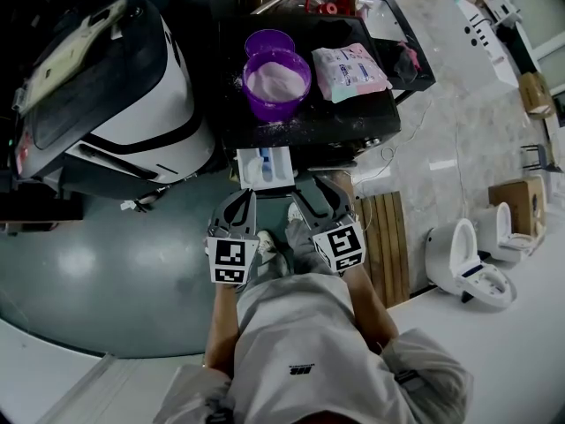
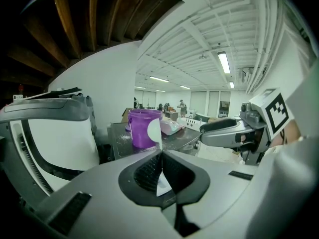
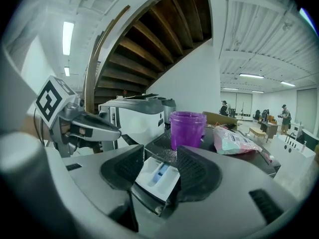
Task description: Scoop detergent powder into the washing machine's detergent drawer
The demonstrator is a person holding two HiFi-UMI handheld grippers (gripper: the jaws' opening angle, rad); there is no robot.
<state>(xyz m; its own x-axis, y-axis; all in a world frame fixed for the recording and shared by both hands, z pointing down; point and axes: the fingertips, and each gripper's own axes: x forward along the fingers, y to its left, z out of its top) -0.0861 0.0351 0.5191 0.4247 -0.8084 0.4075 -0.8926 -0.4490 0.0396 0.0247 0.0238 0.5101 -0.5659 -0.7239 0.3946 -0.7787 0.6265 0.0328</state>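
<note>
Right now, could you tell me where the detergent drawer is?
In the head view, the detergent drawer sits pulled out at centre, below the purple tub and ahead of the right gripper.

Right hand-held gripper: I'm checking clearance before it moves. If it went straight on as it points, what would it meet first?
Probably the open detergent drawer, just ahead of the right hand-held gripper and framed by its open jaws; the purple bucket stands farther back.

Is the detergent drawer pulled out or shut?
Pulled out. The detergent drawer juts forward from the washing machine, its white compartments and blue insert exposed from above.
</note>
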